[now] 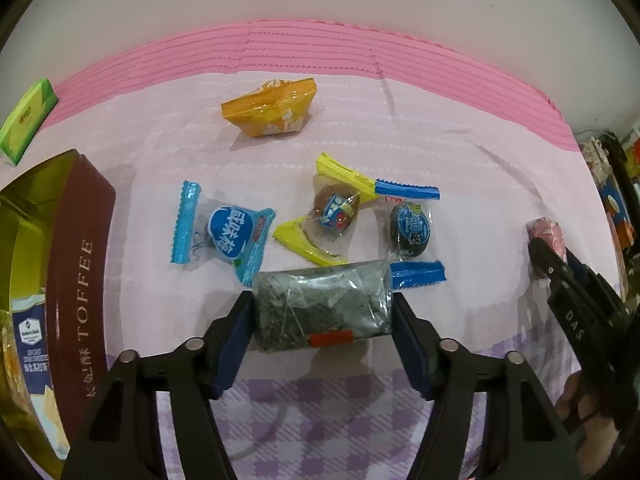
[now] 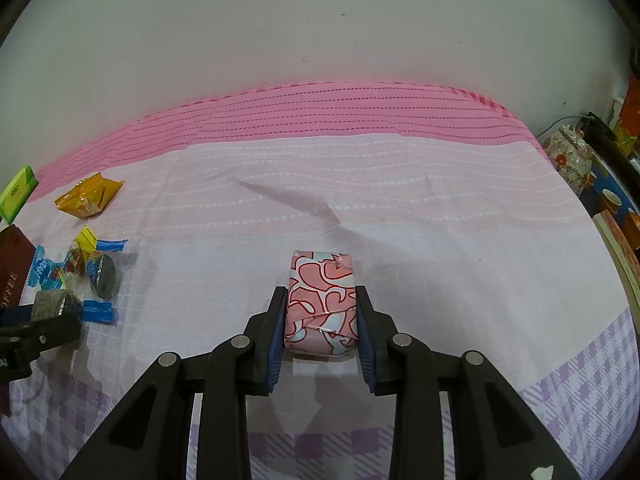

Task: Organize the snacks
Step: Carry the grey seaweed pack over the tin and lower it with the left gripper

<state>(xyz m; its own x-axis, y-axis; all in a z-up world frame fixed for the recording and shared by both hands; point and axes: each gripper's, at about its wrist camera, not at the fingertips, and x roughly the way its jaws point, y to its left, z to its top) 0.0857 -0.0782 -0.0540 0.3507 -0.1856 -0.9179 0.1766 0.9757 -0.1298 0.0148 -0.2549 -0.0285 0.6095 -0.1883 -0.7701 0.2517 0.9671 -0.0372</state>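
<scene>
Left gripper (image 1: 323,308) fingers bracket – perhaps pinch – the grey packet (image 1: 322,304); right gripper (image 2: 320,316) pinches the pink packet (image 2: 322,300) – next, lift both.

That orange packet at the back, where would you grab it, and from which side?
Grip the orange packet across its puffy middle, coming down from above. It lies flat and alone on the pink cloth, its crimped ends thin and floppy, so I'd judge the middle the firmest hold.

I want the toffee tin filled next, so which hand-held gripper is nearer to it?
Left. The left hand-held gripper sits just beside the toffee tin, astride a grey packet. The right hand-held gripper is far across the cloth.
</scene>
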